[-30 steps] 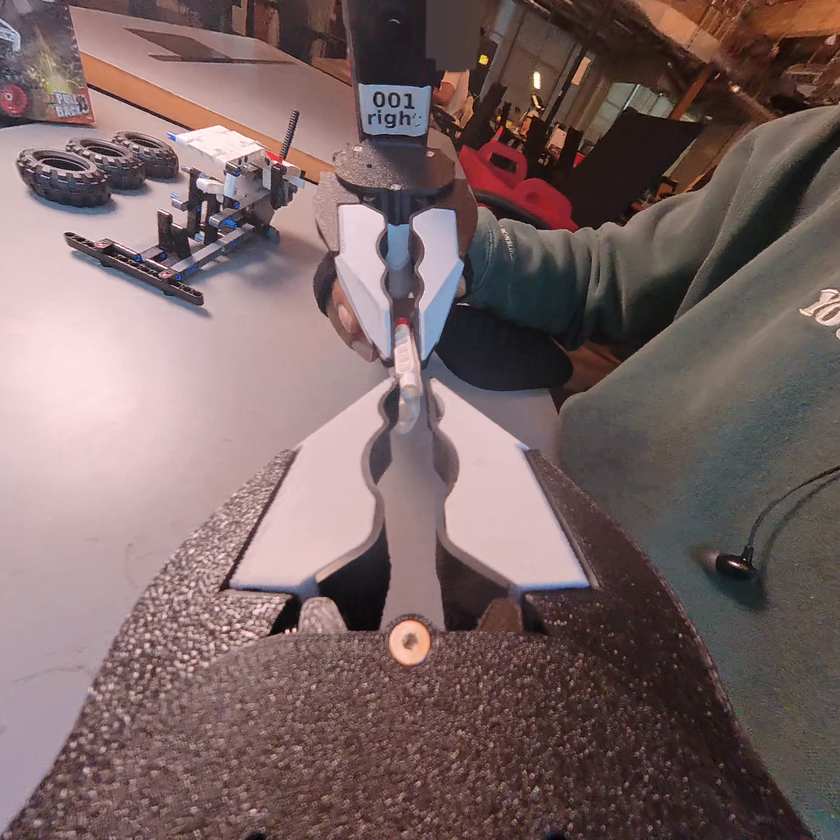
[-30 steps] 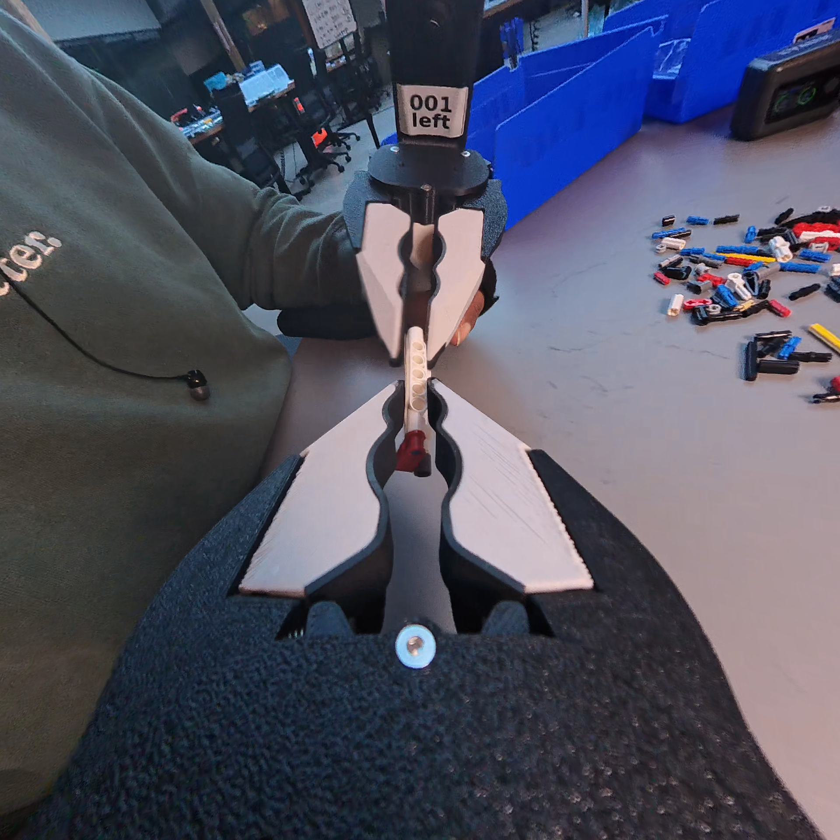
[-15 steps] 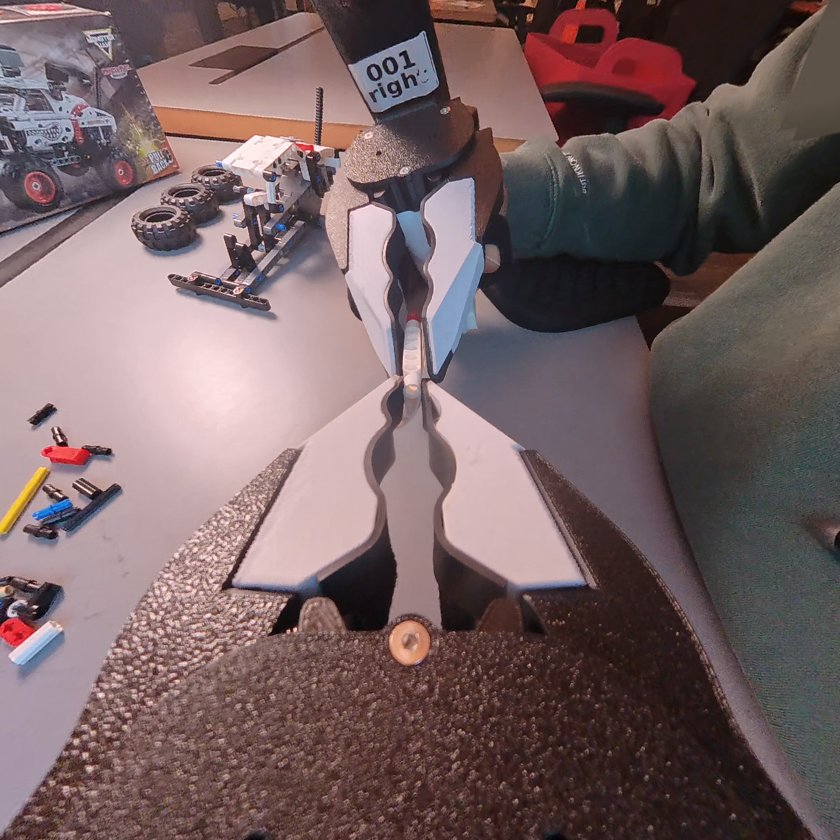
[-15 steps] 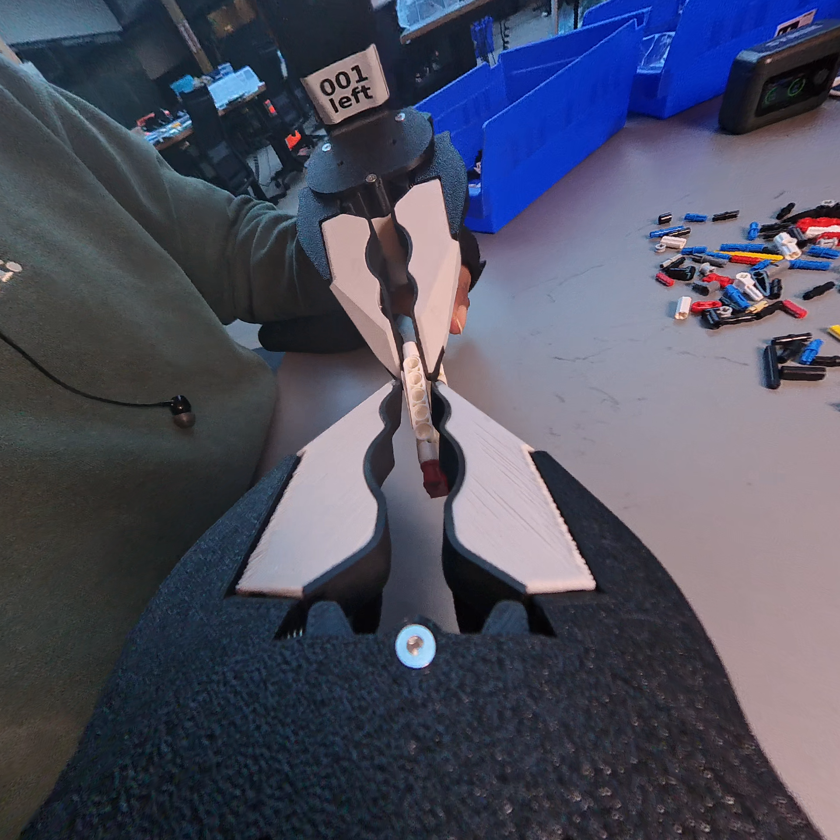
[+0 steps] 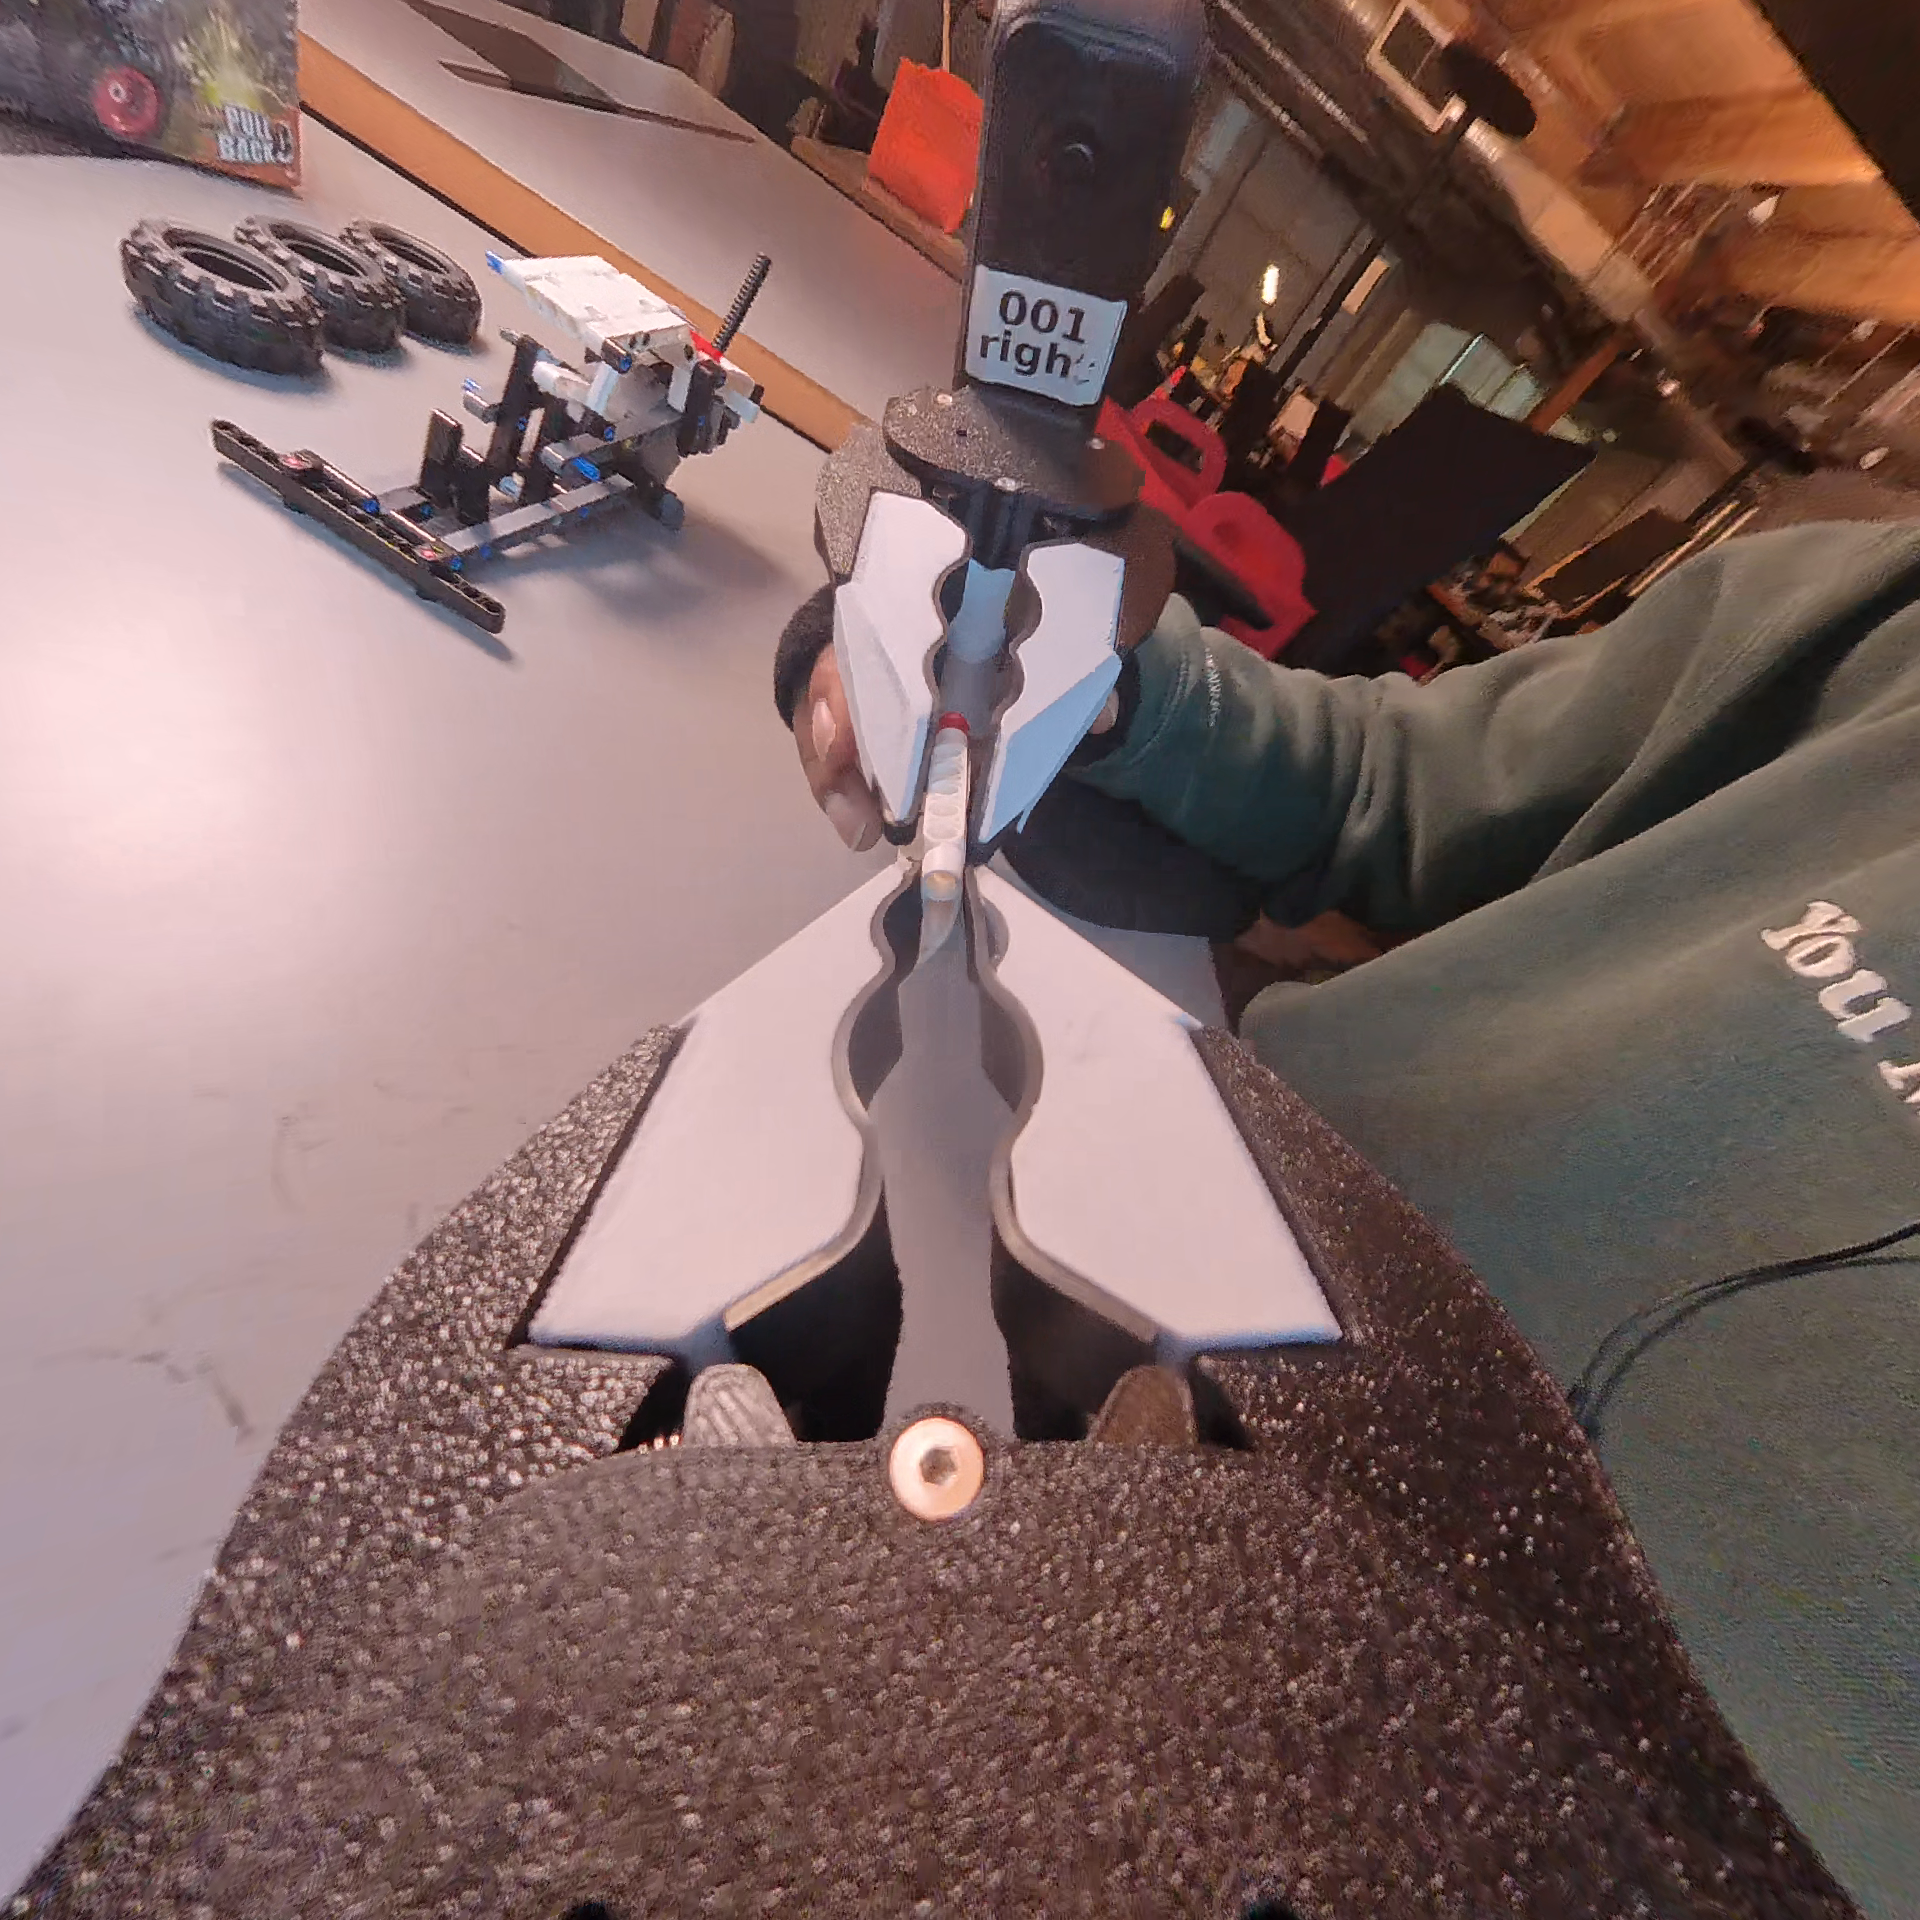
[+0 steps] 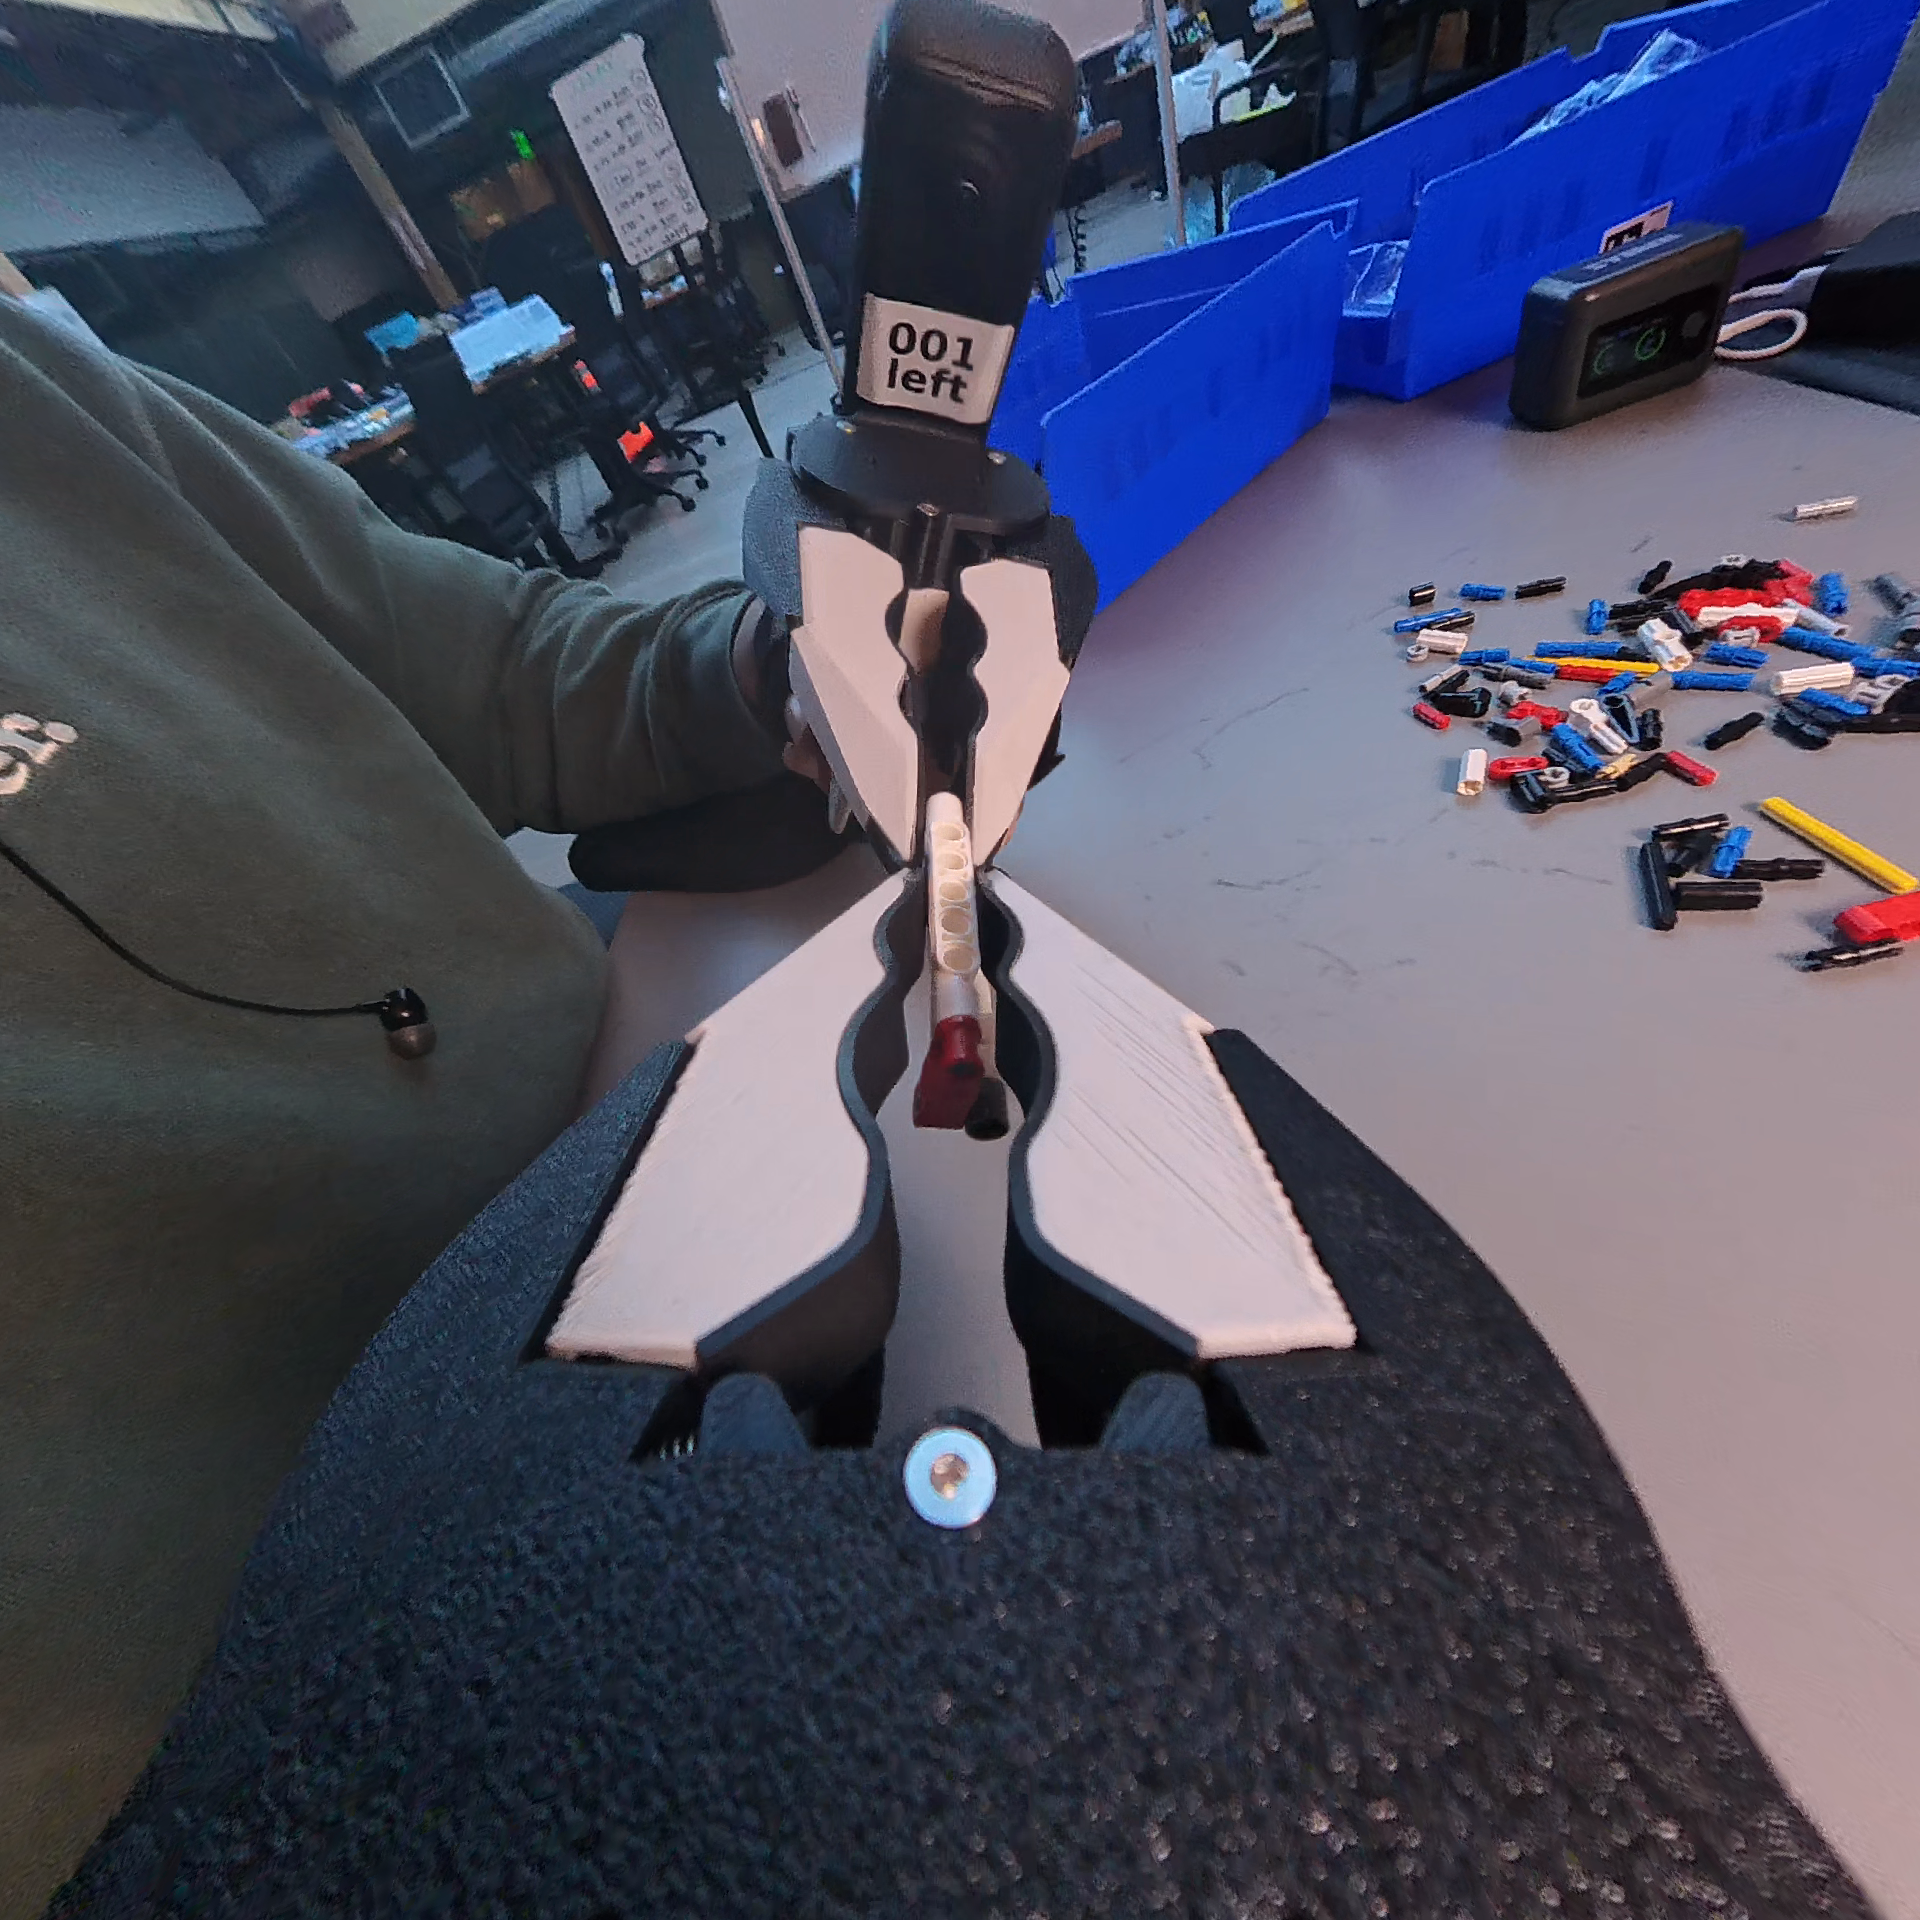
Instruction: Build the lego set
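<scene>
The white beam (image 6: 951, 894) is gripped at opposite ends by the left claw (image 5: 930, 883) and right claw (image 6: 951, 883), its long axis lying along both claws.

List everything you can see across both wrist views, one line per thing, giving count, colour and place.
White beam: one, white with a red piece at one end, gripped between both grippers.
Tyres: three, black, far left of the table.
Part-built model: one, black and white, beside the tyres.
Set box: one, dark, far corner.
Loose pieces: many, blue, black, red, white, yellow, on the table's right.
Bins: several, blue, behind the pieces.
Device: one, black, near the bins.
Left gripper: shut on the beam.
Right gripper: shut on the beam.
</scene>
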